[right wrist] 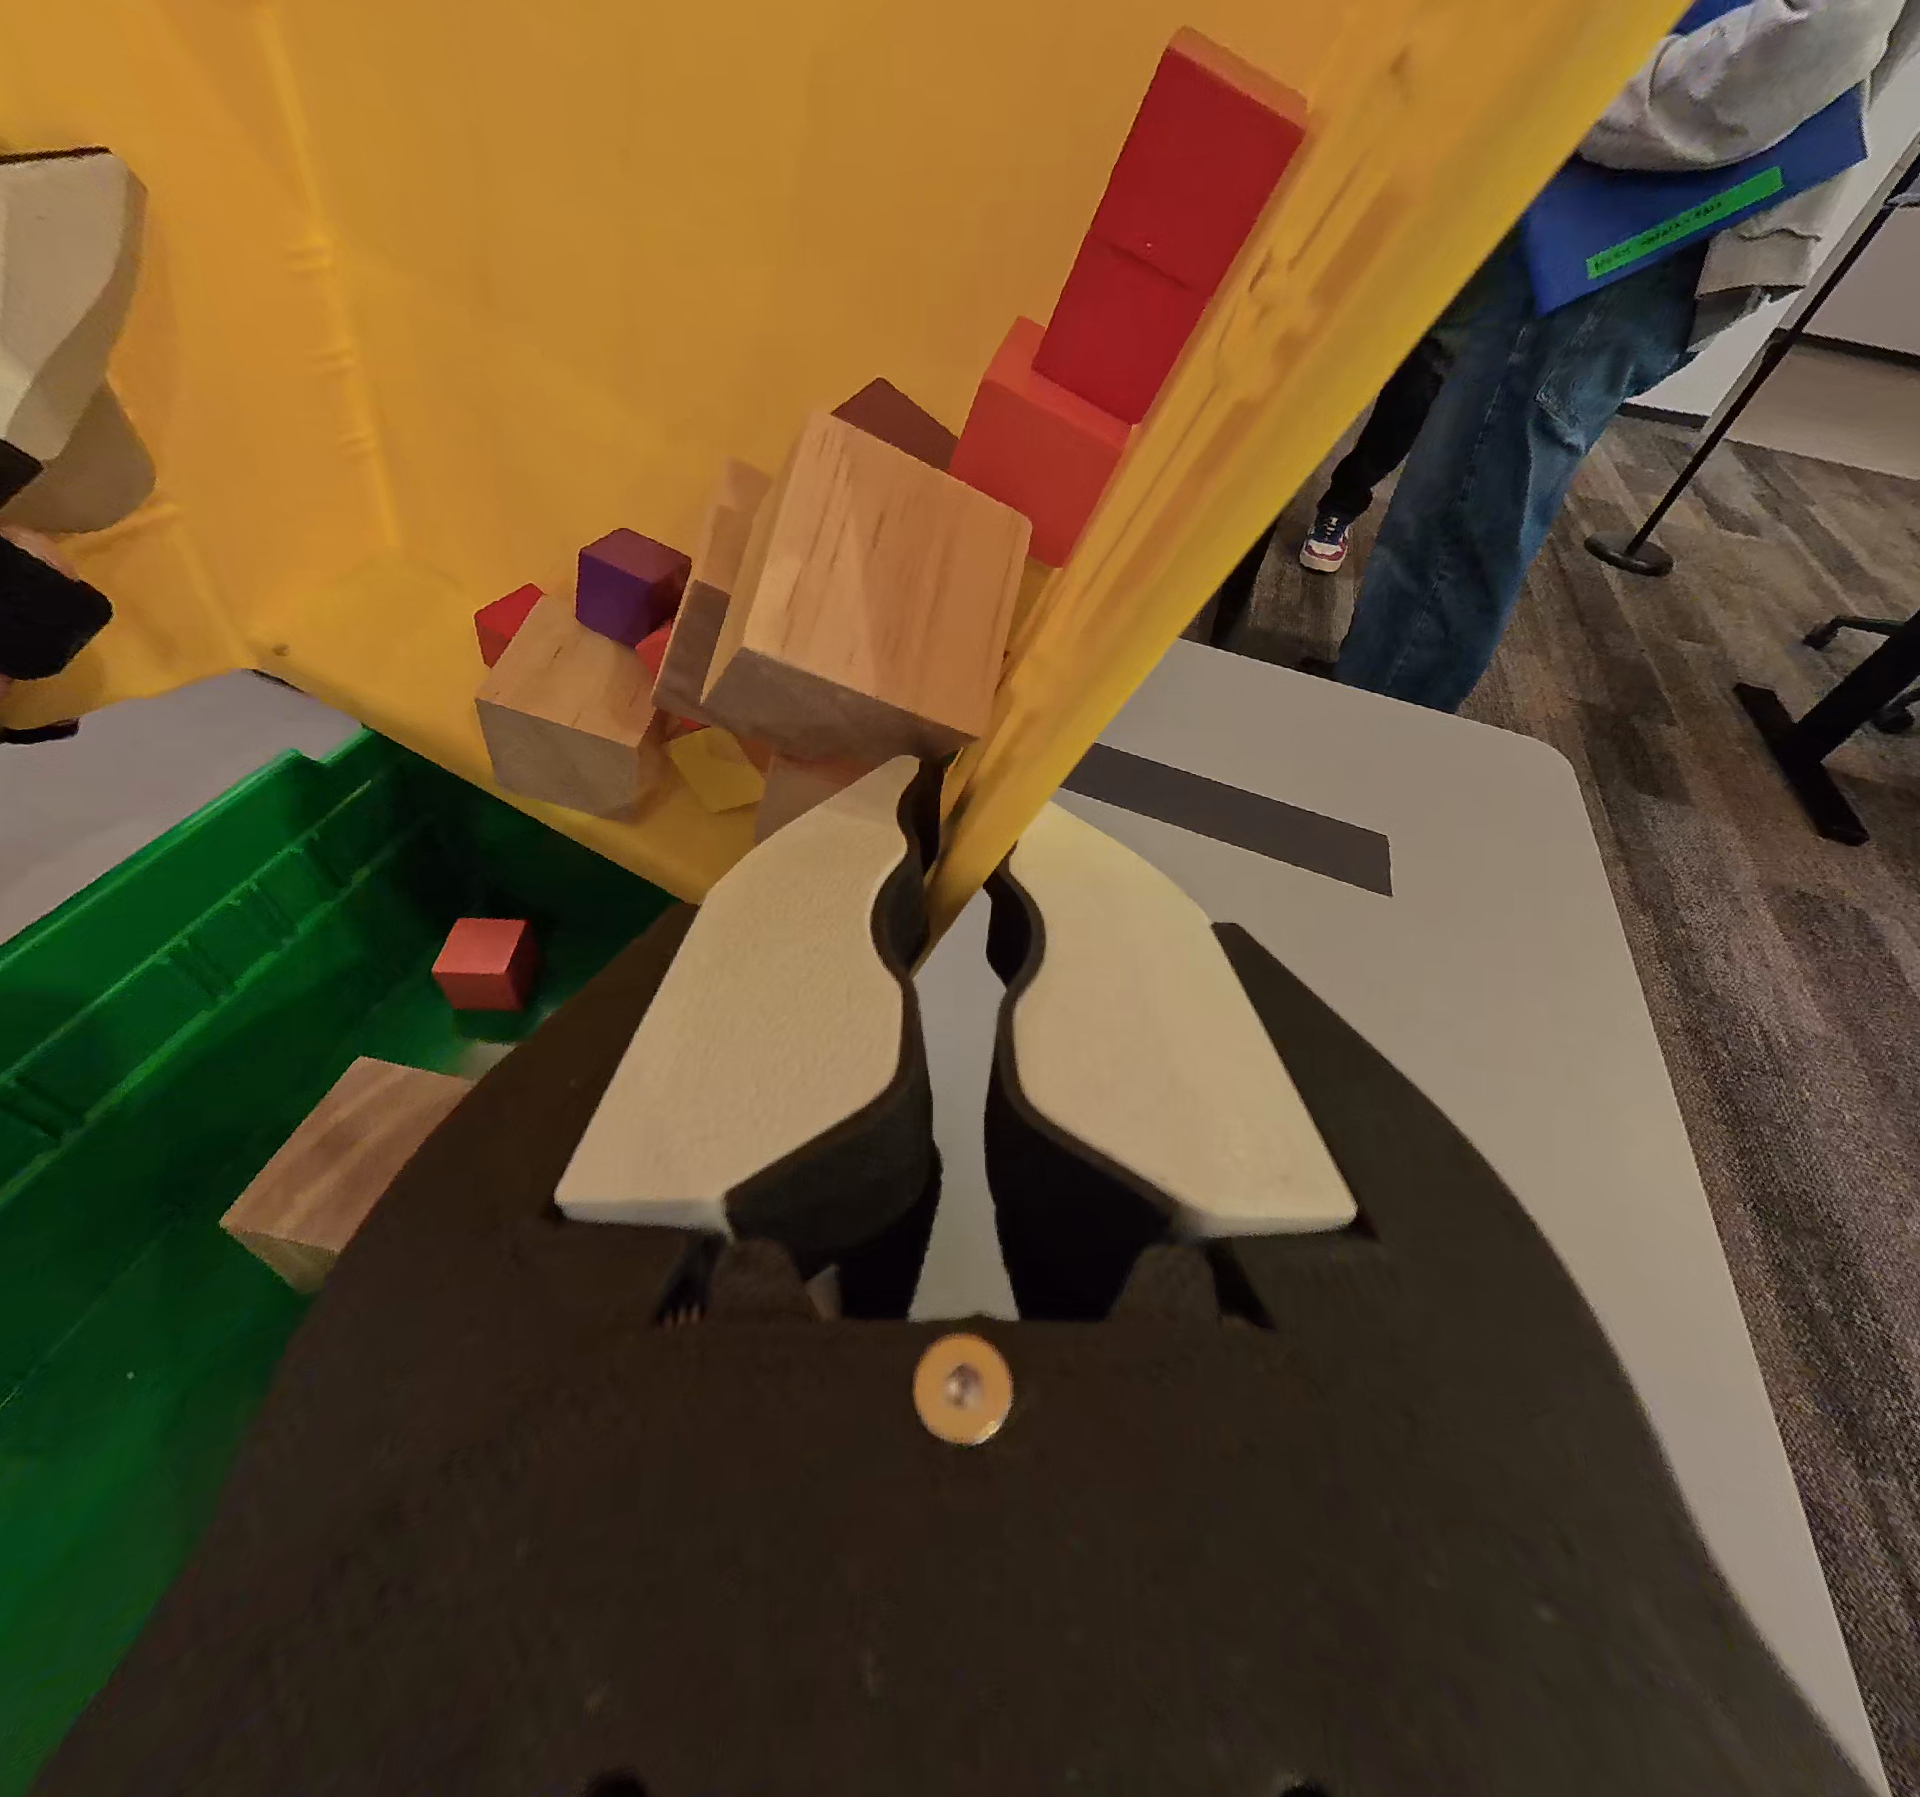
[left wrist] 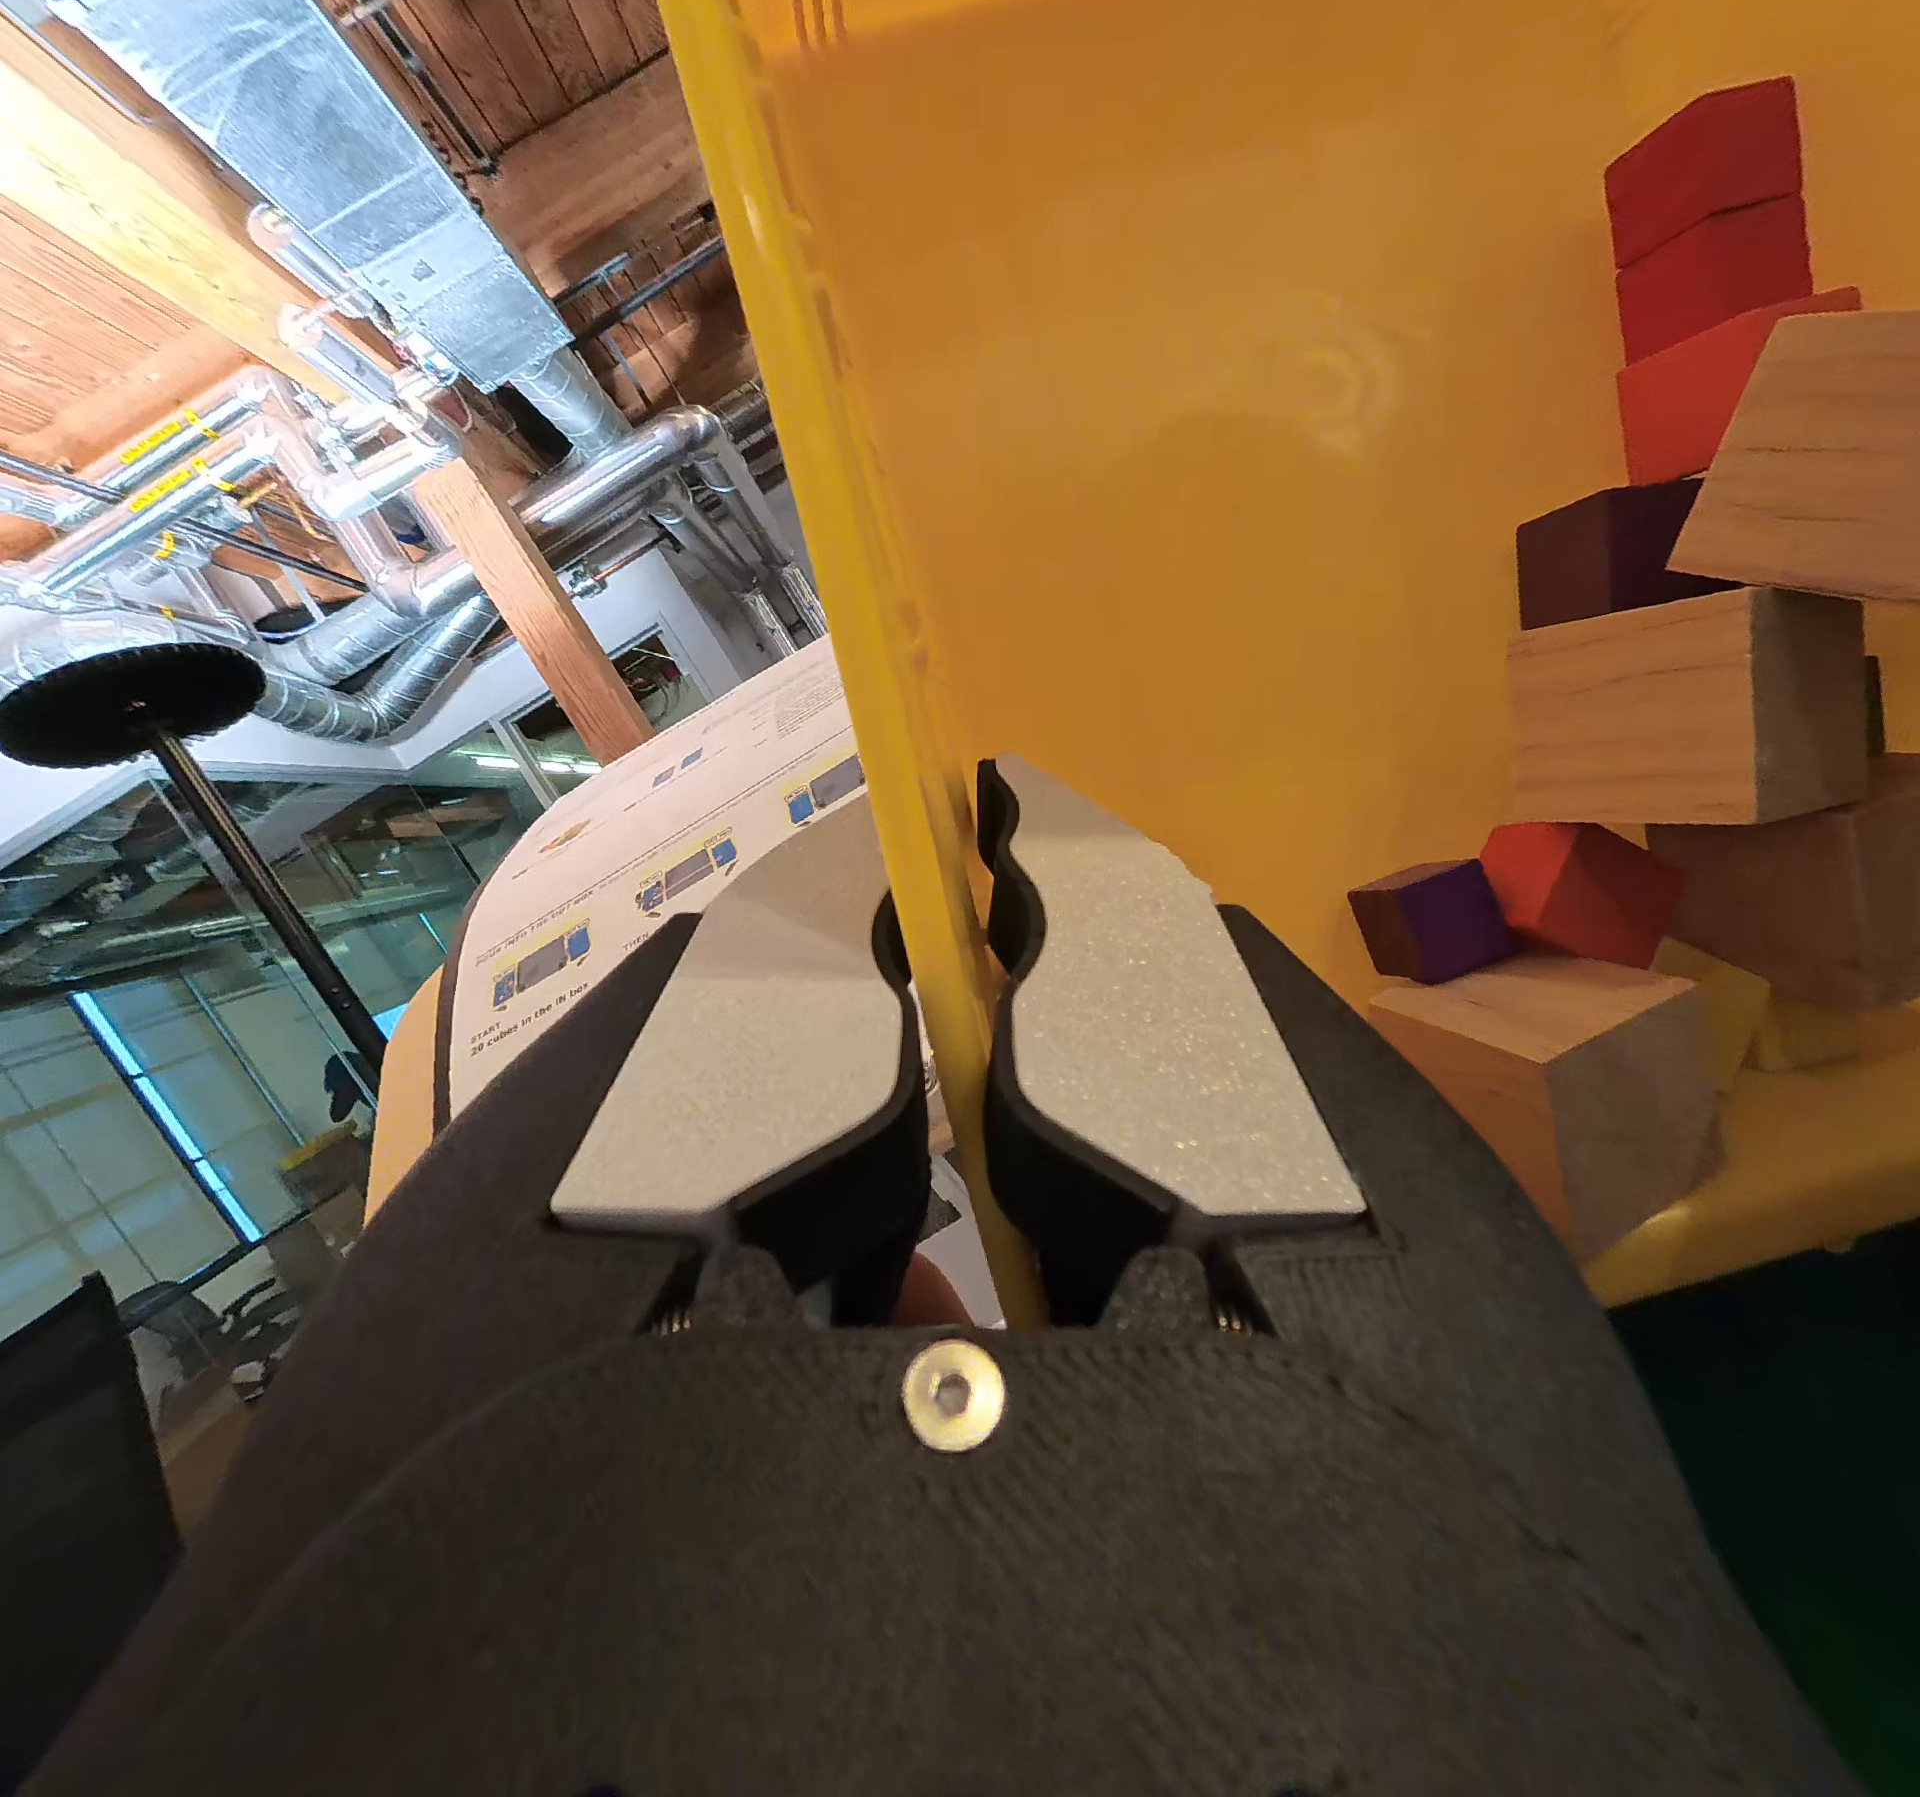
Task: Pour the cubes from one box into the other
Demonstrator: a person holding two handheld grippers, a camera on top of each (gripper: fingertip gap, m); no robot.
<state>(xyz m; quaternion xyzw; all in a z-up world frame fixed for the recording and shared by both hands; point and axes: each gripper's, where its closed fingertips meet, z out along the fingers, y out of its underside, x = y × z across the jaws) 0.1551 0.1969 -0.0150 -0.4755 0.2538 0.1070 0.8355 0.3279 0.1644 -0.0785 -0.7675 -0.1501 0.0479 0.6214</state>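
Note:
The yellow box (left wrist: 1195,397) is tipped steeply, held by both grippers on opposite walls. My left gripper (left wrist: 951,874) is shut on its wall edge. My right gripper (right wrist: 961,864) is shut on the other wall (right wrist: 1143,604). Wooden, red and purple cubes (left wrist: 1704,708) are piled in the box's low corner; they also show in the right wrist view (right wrist: 862,584). The green box (right wrist: 187,1020) lies below it and holds a red cube (right wrist: 486,963) and a wooden cube (right wrist: 332,1165). The left gripper's fingers (right wrist: 62,313) show at the far left of the right wrist view.
The boxes are at a grey table (right wrist: 1455,1020) with a dark strip (right wrist: 1236,822). A printed sheet (left wrist: 665,864) lies on the table. A person in jeans (right wrist: 1507,459) stands beyond the table's far edge, with stand legs (right wrist: 1829,698) on the floor.

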